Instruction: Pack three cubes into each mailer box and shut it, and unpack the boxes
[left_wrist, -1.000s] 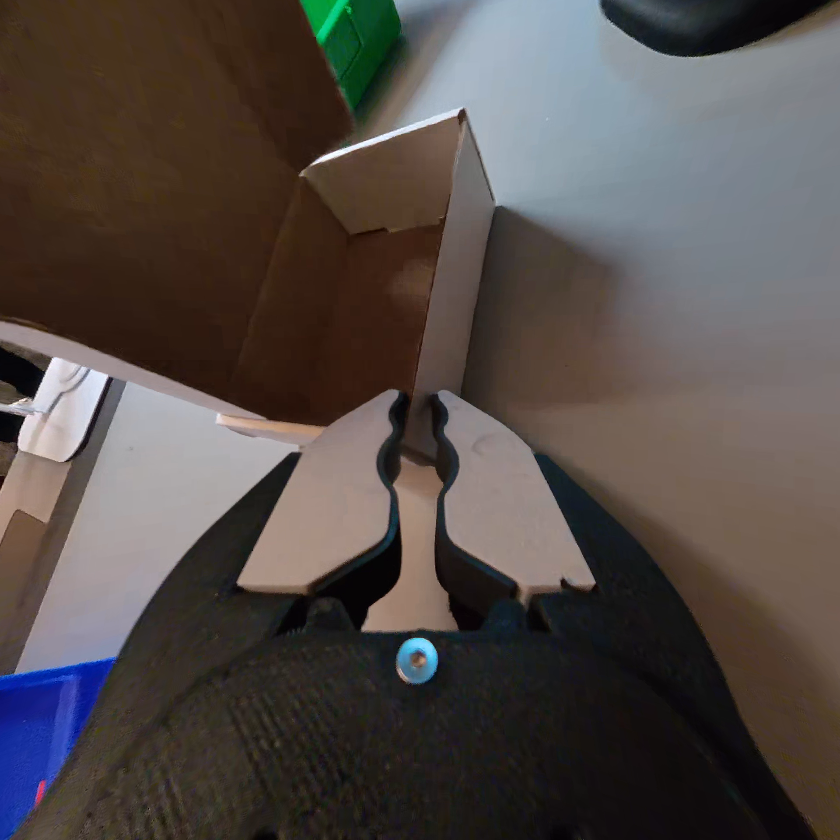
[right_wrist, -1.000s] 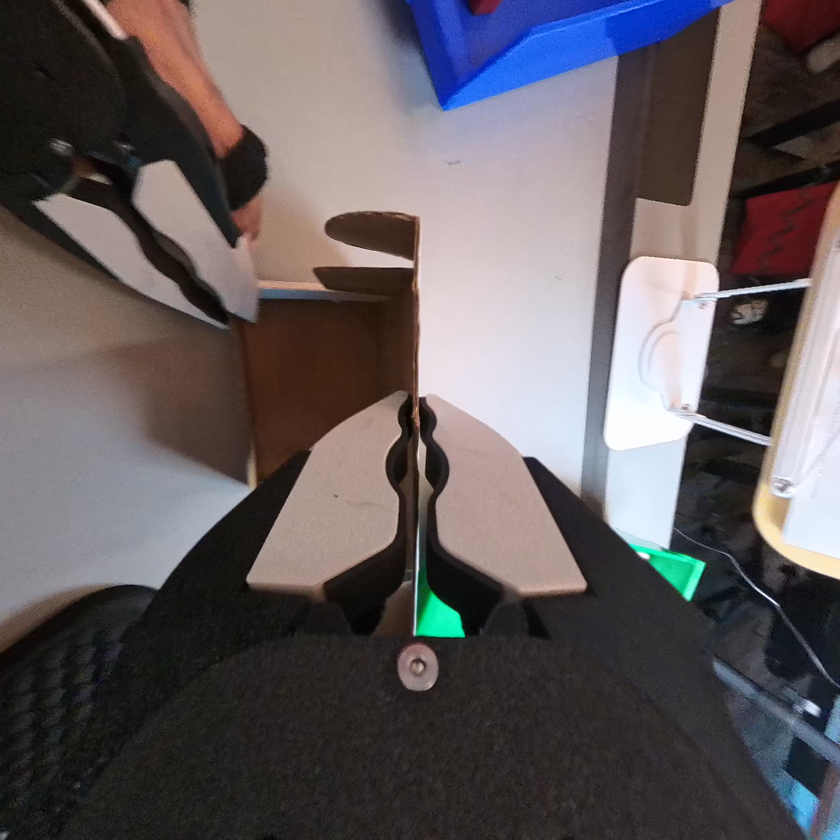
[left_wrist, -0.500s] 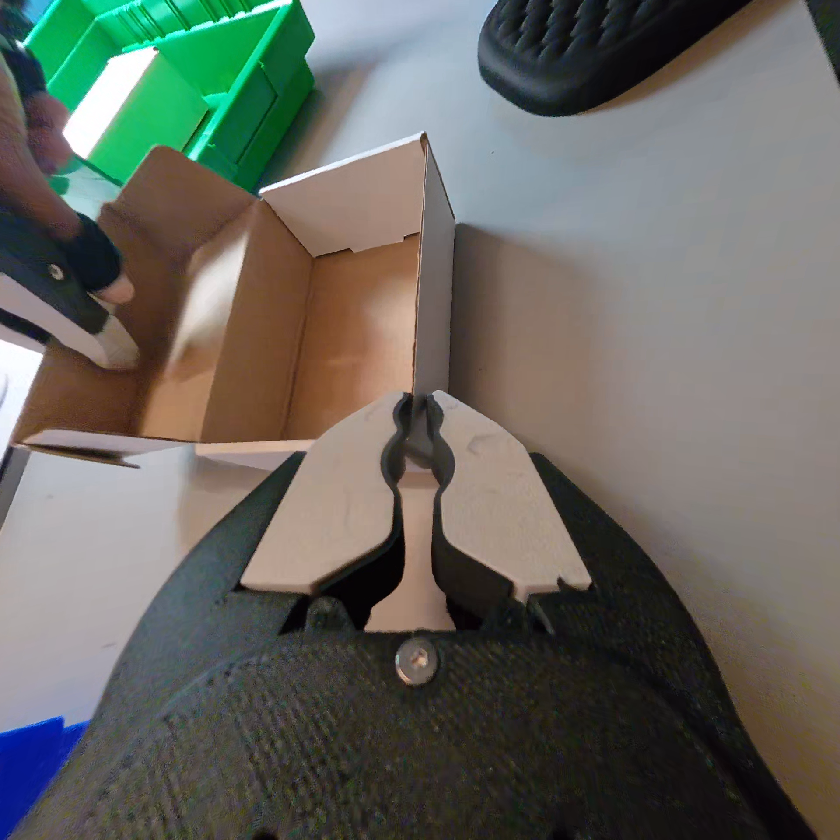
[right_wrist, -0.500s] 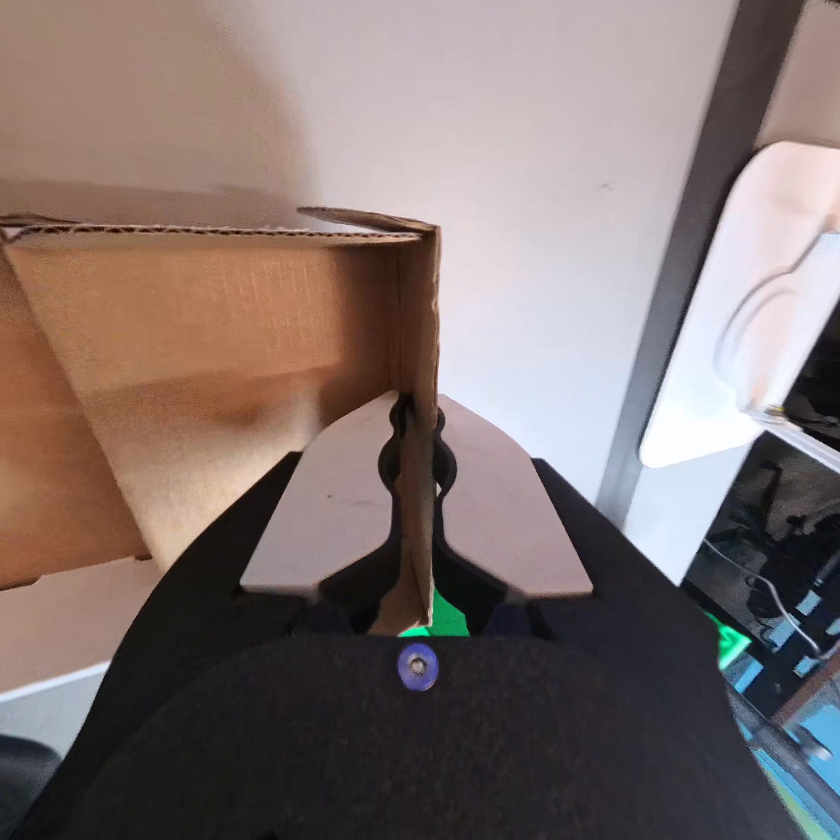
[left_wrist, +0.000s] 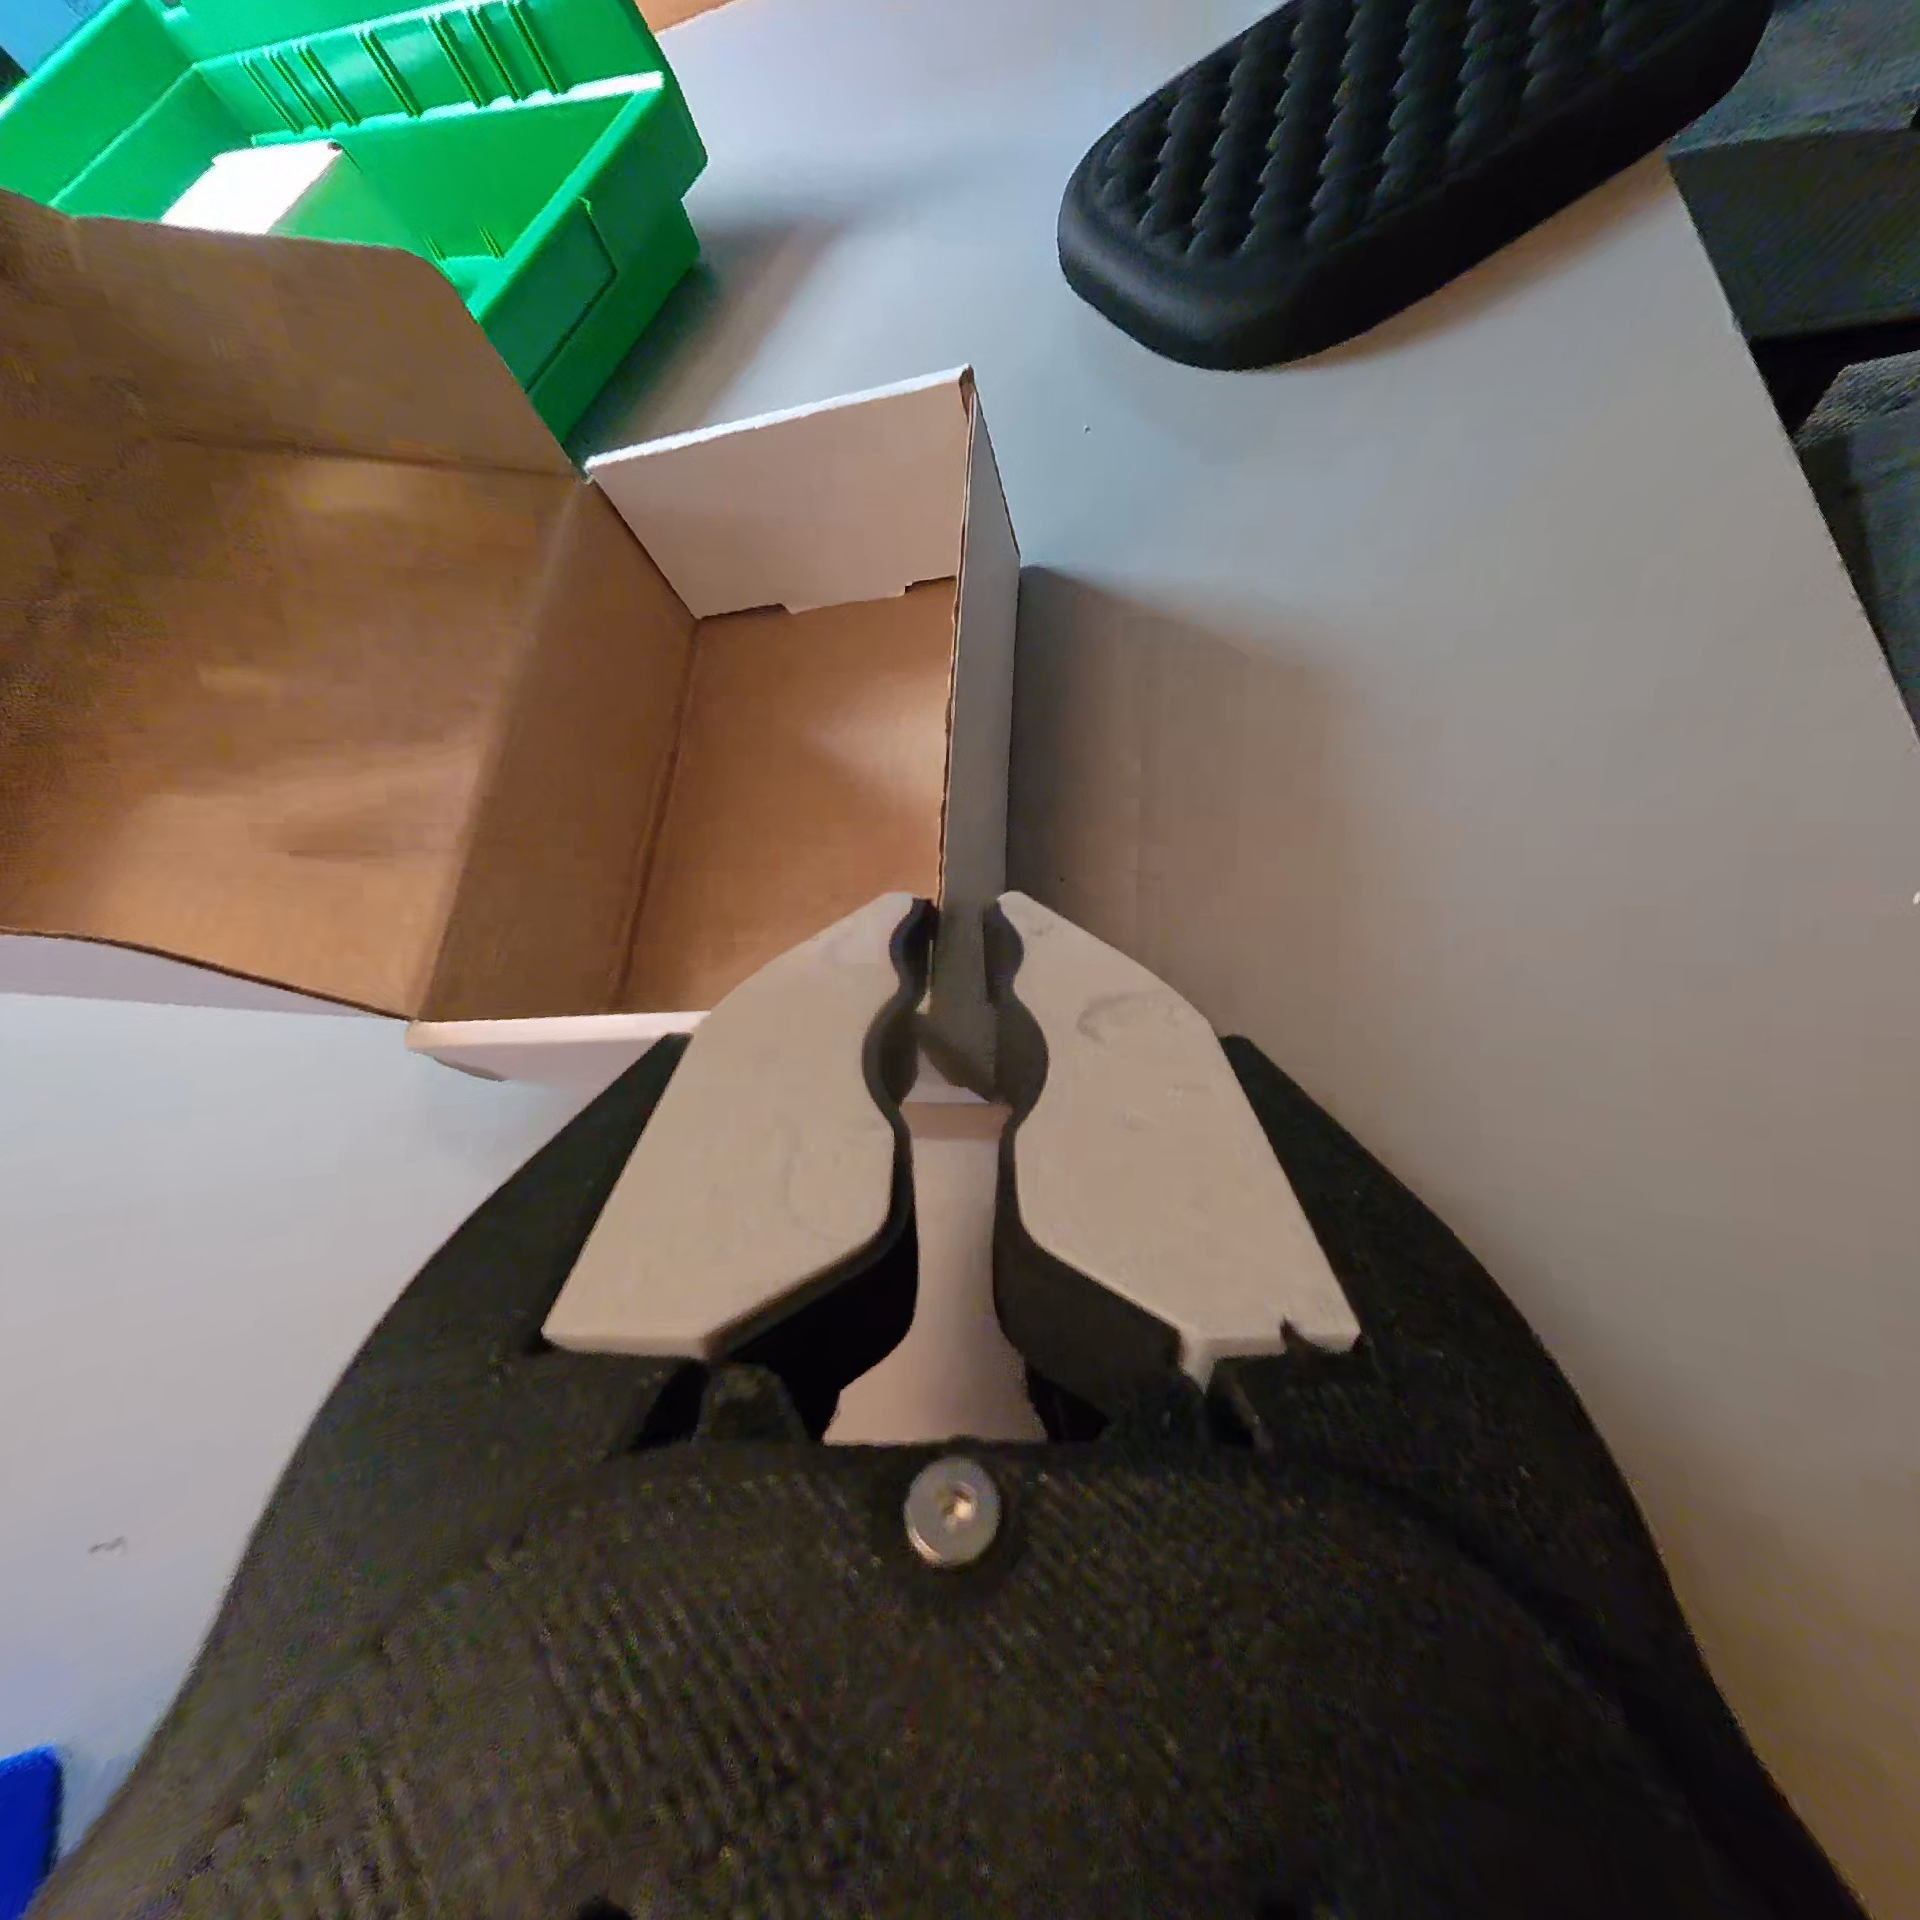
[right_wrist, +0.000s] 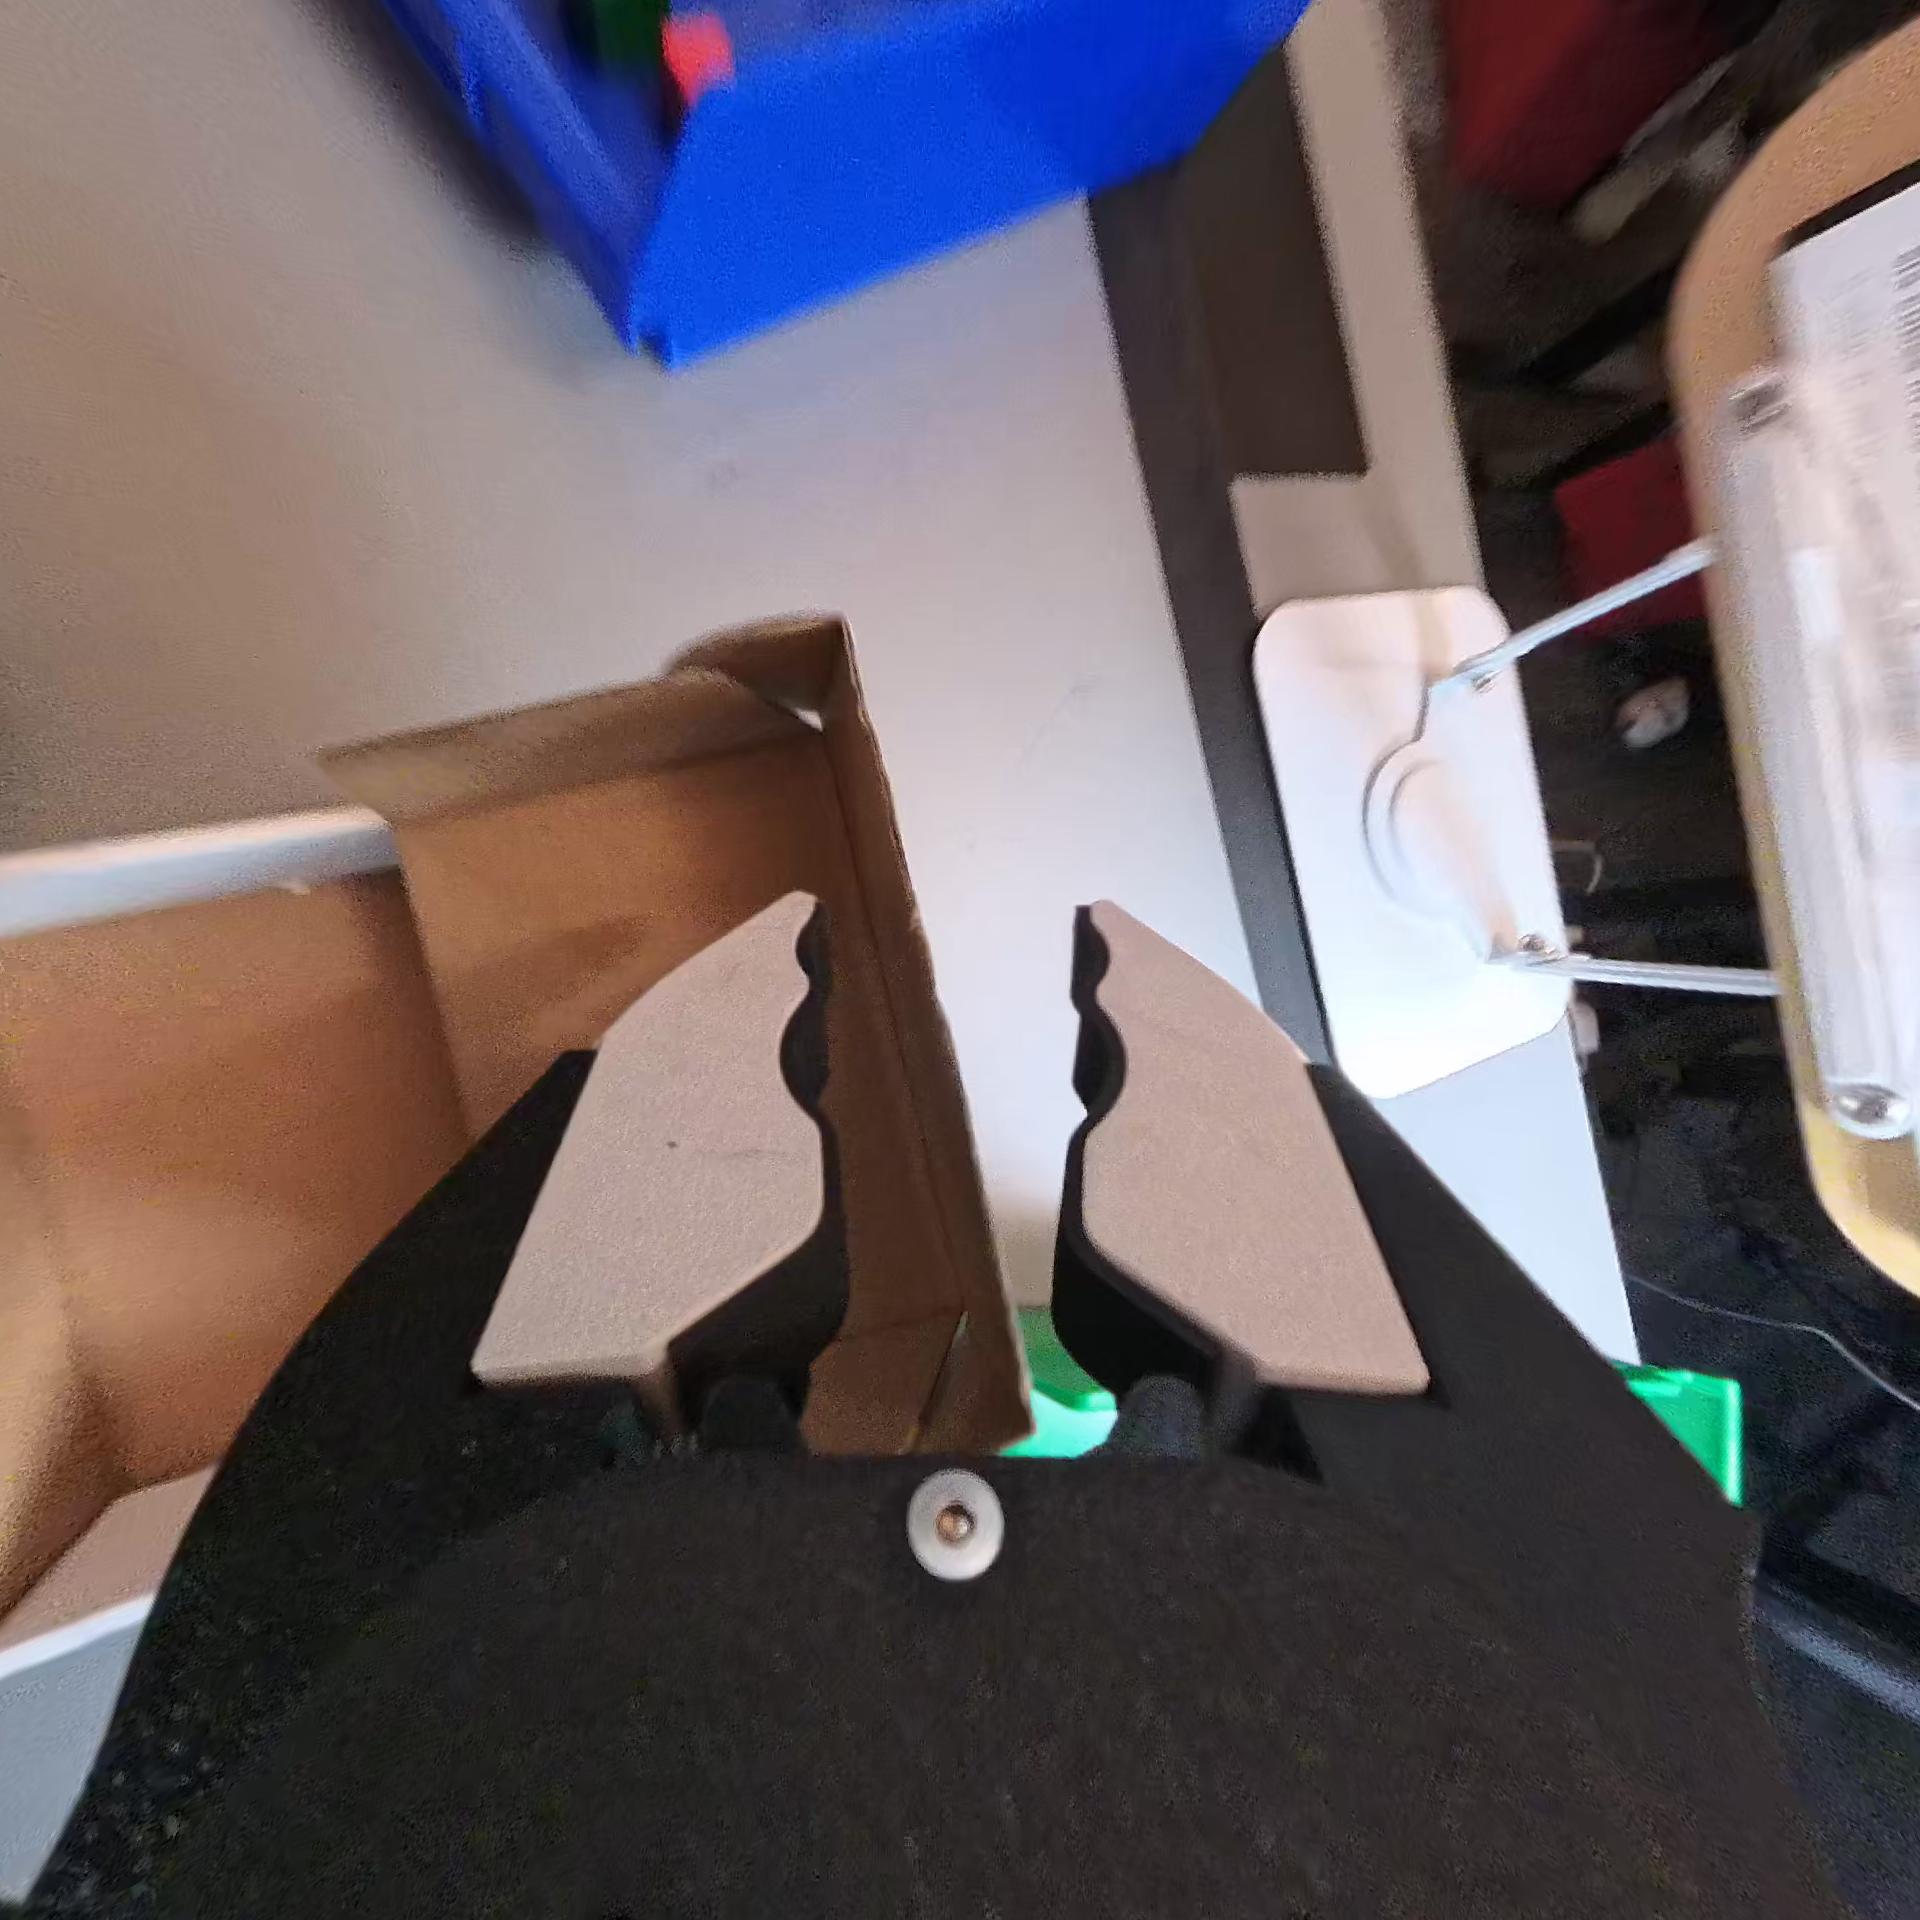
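Left gripper (left_wrist: 961, 925) pinches the side wall of your open, empty white-and-brown cardboard mailer box (left_wrist: 727, 748) on the grey surface (left_wrist: 1403, 831).

Pull too hard and that thin wall may crease or the light box may skid. Your right gripper (right_wrist: 945, 966) stands wide open, holding nothing, its jaws straddling the brown lid flap (right_wrist: 883, 935), whose fold lies against one finger.

A pale grey table (left_wrist: 1351, 727) fills both views. A black ribbed pad (left_wrist: 1382, 177) lies upper right in the left view. In the right view, a dark strip (right_wrist: 1226, 312) edges the table, with dim clutter at right.
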